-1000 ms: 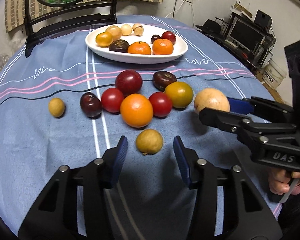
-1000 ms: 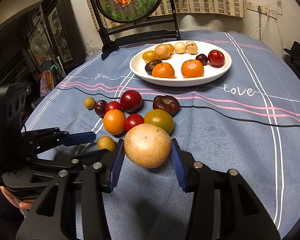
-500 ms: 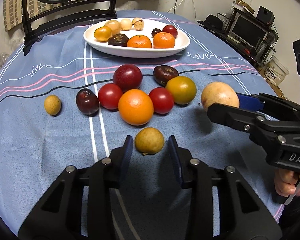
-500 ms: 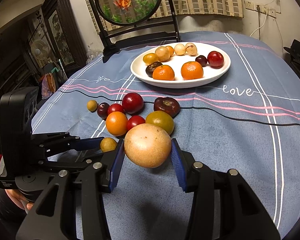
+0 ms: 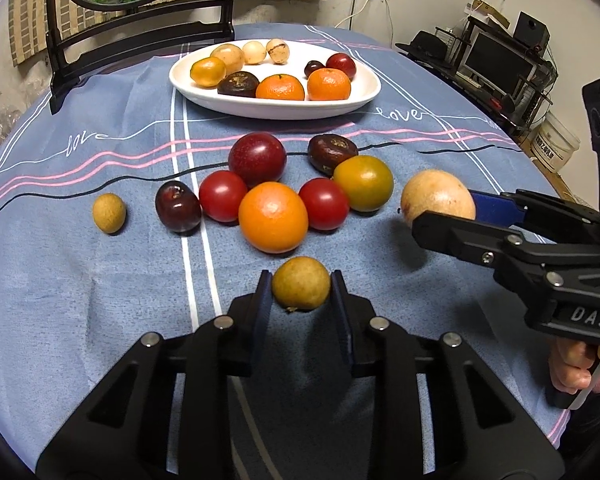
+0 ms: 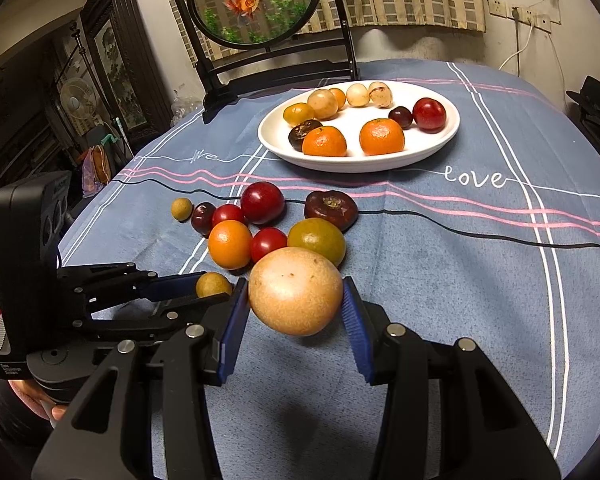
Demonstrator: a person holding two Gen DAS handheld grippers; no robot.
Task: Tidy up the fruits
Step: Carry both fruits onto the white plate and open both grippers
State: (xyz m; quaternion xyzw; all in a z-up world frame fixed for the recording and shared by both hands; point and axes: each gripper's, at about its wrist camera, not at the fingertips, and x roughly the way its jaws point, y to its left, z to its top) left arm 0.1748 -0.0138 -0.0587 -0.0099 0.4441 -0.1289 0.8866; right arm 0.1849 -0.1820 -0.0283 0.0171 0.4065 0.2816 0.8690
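Crosswise, pale fruit [image 6: 295,297]; long axis level

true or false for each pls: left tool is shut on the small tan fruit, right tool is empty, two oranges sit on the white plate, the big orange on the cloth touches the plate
1. The left tool is shut on the small tan fruit. True.
2. The right tool is empty. False: it grips a large pale round fruit.
3. Two oranges sit on the white plate. True.
4. The big orange on the cloth touches the plate. False: it lies apart, among the loose fruit.
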